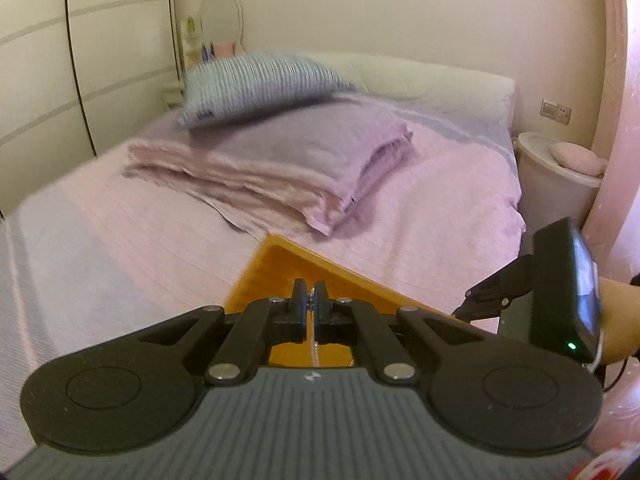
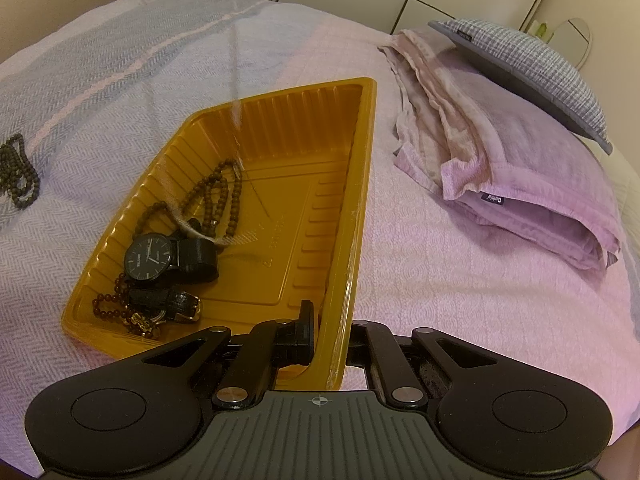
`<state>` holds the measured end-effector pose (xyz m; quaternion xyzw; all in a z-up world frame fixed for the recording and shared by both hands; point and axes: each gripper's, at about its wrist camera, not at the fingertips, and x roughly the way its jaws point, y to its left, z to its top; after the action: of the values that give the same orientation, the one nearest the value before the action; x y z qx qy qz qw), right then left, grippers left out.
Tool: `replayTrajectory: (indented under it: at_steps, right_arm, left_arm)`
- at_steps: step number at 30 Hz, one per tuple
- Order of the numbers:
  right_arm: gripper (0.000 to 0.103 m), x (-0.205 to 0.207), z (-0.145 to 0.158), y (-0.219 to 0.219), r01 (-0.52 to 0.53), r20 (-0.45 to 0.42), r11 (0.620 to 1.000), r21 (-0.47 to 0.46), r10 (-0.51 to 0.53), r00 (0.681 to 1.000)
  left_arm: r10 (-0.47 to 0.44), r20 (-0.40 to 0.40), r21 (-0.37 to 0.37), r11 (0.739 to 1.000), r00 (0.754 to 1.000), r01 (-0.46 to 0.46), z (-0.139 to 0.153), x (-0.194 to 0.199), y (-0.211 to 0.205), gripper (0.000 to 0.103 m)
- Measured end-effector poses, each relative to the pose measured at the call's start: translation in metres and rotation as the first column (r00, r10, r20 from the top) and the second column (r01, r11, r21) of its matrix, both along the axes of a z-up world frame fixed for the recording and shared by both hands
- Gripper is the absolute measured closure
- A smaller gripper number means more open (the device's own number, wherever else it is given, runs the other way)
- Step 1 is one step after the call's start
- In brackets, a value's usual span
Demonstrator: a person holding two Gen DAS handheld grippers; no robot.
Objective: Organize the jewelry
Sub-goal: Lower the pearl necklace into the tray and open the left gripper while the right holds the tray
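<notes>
- Broadly, the bed (image 2: 460,272) fills both views and serves as the work surface, its pink and grey cover giving the loose jewelry a soft, flat place to lie.
- A folded pink blanket (image 2: 520,184) with a grey checked pillow (image 2: 532,64) on top sits at the upper right of the right wrist view, well apart from the work, likely just stacked out of the way.
- The yellow tray (image 2: 312,184) lies on the cover at the centre of that view and is the collecting place; its ribbed walls keep small pieces from rolling off.
- The right gripper (image 2: 328,328) has its fingers narrowed onto the tray's near right rim, one inside the wall and one outside, apparently to steady the light tray while pieces go in.
- The left gripper (image 1: 311,304) has its fingers pressed together on a thin pale chain (image 2: 236,92), which hangs as a blurred line from the top of the right wrist view down into the tray, probably being lowered there.
- Already in the tray's lower left corner: a black watch (image 2: 154,258), a strapped watch with a gold buckle (image 2: 176,302), and brown bead strings (image 2: 218,196).
- One dark bead string (image 2: 18,174) lies outside on the cover at the left edge, seemingly yet to be gathered.
</notes>
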<state>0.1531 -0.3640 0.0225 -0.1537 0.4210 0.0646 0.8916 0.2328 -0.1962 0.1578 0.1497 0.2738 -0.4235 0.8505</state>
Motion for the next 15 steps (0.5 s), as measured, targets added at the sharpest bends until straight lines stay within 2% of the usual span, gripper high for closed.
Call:
replayTrajectory:
  at_steps: [3,6,10,15]
  right_arm:
    - [0.097,0.000,-0.001,-0.001,0.000,-0.001,1.000,0.003,0.000,1.000]
    - [0.097,0.000,0.000,-0.001,-0.001,-0.001,1.000,0.001,0.001,1.000]
    - [0.097,0.000,0.000,-0.001,-0.003,-0.001,1.000,0.000,0.003,1.000]
    - [0.097,0.001,-0.001,-0.001,-0.003,-0.003,1.000,0.002,0.003,1.000]
  left_arm:
    - [0.008,-0.004,0.037,0.999,1.000,-0.008,-0.018,0.008,-0.017,0.101]
    - [0.039,0.043,0.096,0.994,0.998,-0.043,-0.033,0.017,-0.028,0.101]
    - [0.071,0.007,0.084,0.994,0.997,-0.071,-0.038,0.033,-0.031,0.101]
    - [0.071,0.009,0.088,0.994,0.997,-0.071,-0.040,0.036,-0.031,0.101]
